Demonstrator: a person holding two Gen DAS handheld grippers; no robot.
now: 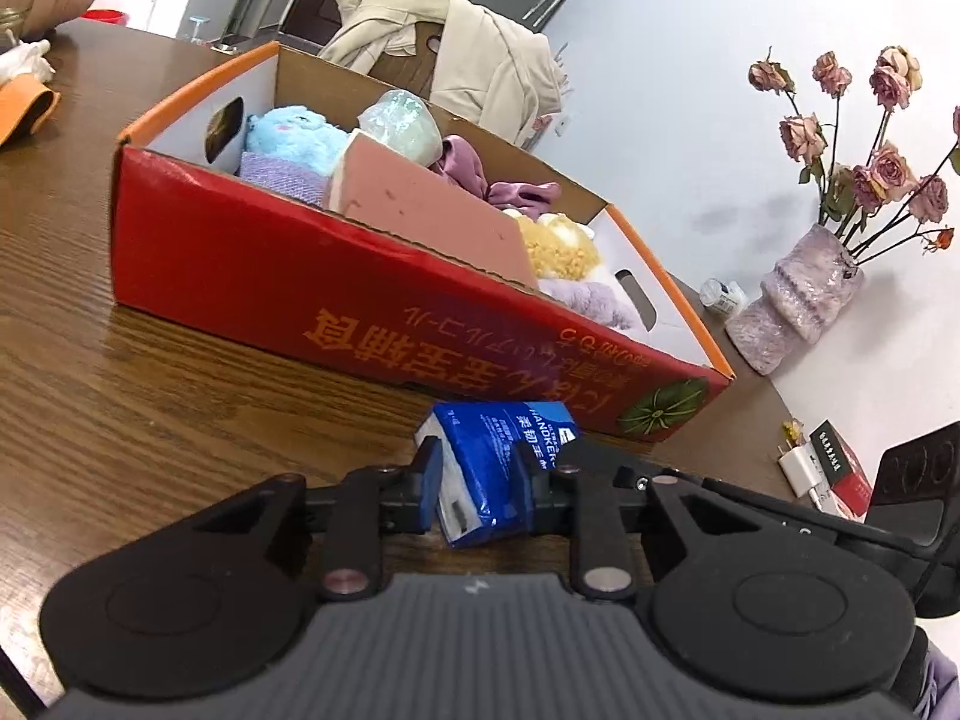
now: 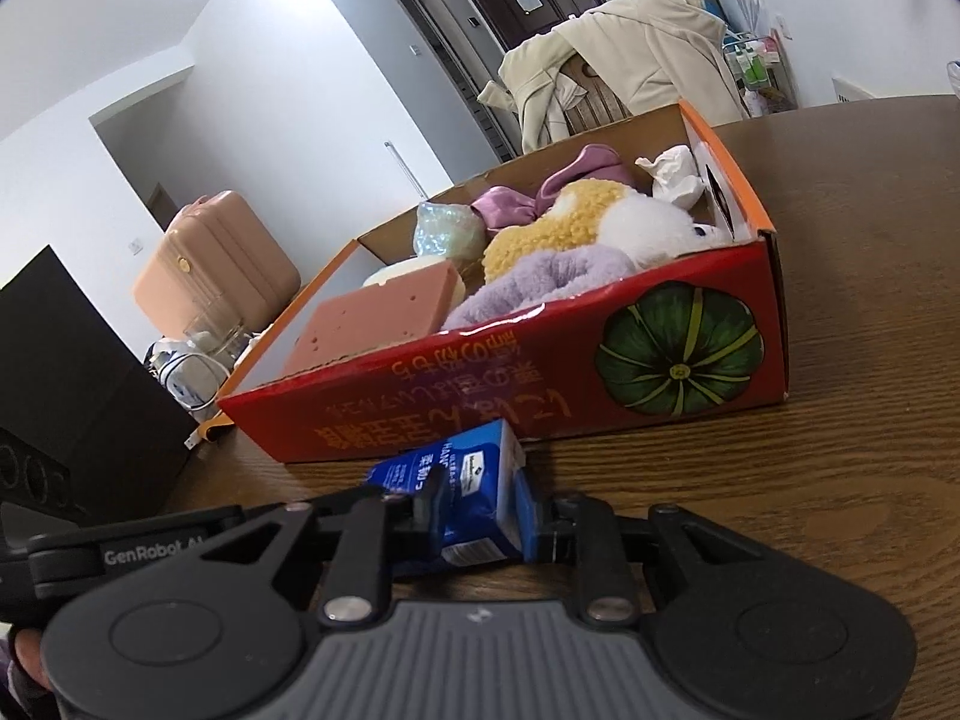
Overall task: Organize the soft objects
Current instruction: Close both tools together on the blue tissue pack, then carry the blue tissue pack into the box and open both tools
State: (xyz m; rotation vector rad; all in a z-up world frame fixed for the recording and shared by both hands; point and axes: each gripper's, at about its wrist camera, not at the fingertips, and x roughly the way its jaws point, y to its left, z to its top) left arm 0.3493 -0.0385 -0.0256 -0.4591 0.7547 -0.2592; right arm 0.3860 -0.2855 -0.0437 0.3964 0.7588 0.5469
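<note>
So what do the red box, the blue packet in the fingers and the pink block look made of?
Red box: corrugated cardboard, glossy print outside; brown inner wall, perforated torn edge.
Blue packet: thin shiny plastic film, probably over paper tissues; it creases under the fingers.
Pink block: likely foam sponge; matte, with small pores.

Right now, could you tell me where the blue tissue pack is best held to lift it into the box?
Across its narrow sides, coming from the table edge. The blue tissue pack is flat and soft, and both the left gripper and right gripper already pinch it there, before the red box.
</note>
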